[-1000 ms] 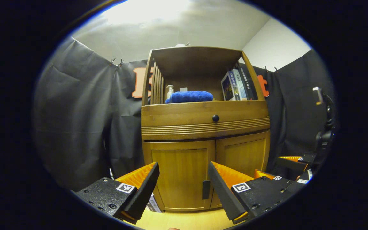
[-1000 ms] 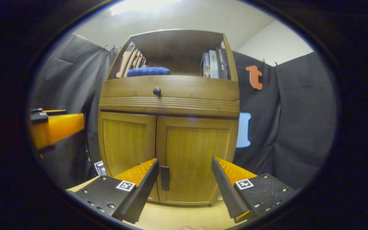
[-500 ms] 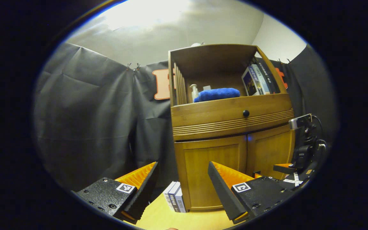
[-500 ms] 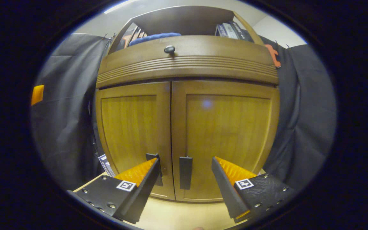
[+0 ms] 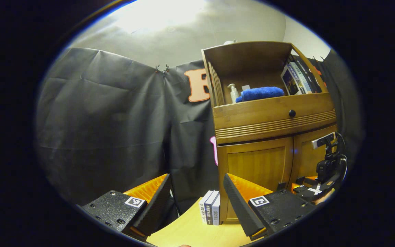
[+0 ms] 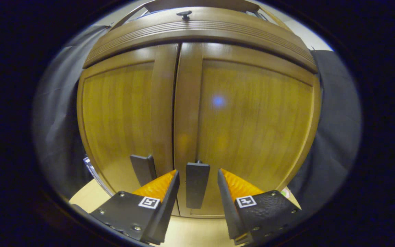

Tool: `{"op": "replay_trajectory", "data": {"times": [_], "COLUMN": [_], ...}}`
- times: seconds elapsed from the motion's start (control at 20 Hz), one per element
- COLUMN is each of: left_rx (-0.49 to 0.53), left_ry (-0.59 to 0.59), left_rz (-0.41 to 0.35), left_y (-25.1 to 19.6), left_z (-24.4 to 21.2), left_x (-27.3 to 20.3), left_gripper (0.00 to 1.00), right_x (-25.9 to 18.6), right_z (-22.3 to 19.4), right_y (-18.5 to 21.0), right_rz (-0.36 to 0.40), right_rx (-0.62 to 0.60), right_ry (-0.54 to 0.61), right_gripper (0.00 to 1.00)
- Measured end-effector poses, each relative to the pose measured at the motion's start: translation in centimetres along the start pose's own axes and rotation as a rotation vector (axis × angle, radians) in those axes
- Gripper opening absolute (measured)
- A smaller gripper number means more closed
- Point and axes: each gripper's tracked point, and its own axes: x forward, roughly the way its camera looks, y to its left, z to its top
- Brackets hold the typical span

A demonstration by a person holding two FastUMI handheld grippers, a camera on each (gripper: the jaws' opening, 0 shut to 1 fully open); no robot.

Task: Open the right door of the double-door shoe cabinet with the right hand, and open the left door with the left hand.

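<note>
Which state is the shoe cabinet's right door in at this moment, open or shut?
Shut. In the right gripper view the right door sits flush beside the left door, and the right gripper brackets its handle without gripping.

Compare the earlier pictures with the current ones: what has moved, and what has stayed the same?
The right gripper has closed in on the right door's handle, its fingers narrowing around it without gripping. The left gripper has swung leftward, staying open. Both cabinet doors remain closed.

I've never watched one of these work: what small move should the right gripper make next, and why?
Probably close the right gripper on the right door's handle. The handle already sits between its open fingers, not yet pinched, and both doors look shut, so gripping comes before pulling.
</note>
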Motion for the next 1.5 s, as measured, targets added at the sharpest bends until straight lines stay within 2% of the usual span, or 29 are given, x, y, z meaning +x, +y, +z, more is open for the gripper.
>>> {"op": "replay_trajectory", "data": {"times": [0.15, 0.35, 0.5, 0.75, 1.05, 1.5], "left_rx": [0.007, -0.013, -0.022, -0.045, -0.073, -0.09], "left_ry": [0.008, 0.015, 0.012, 0.003, 0.013, 0.004], "left_rz": [0.024, 0.013, -0.002, -0.052, -0.168, -0.316], "left_y": [1.0, 1.0, 0.8, -0.5, -4.3, -9.5], "left_z": [-0.3, -0.5, -0.4, -0.1, -0.3, 0.2], "left_x": [-0.2, -0.7, -1.0, -1.7, -2.6, -3.6], "left_gripper": [0.94, 0.94, 0.94, 0.94, 0.94, 0.94], "right_x": [0.6, 0.2, -0.3, -4.3, -8.5, -13.2], "right_z": [0.1, -0.2, -0.3, -1.7, -2.8, -4.2], "right_y": [0.2, 0.3, 0.2, -1.0, -2.9, -6.3], "right_rz": [-0.015, -0.057, -0.045, -0.038, -0.036, -0.077], "right_rx": [-0.001, 0.07, 0.094, 0.087, 0.097, 0.119], "right_ry": [-0.008, 0.017, 0.032, 0.022, 0.024, 0.041], "right_gripper": [0.37, 0.29, 0.24, 0.24, 0.24, 0.24]}}
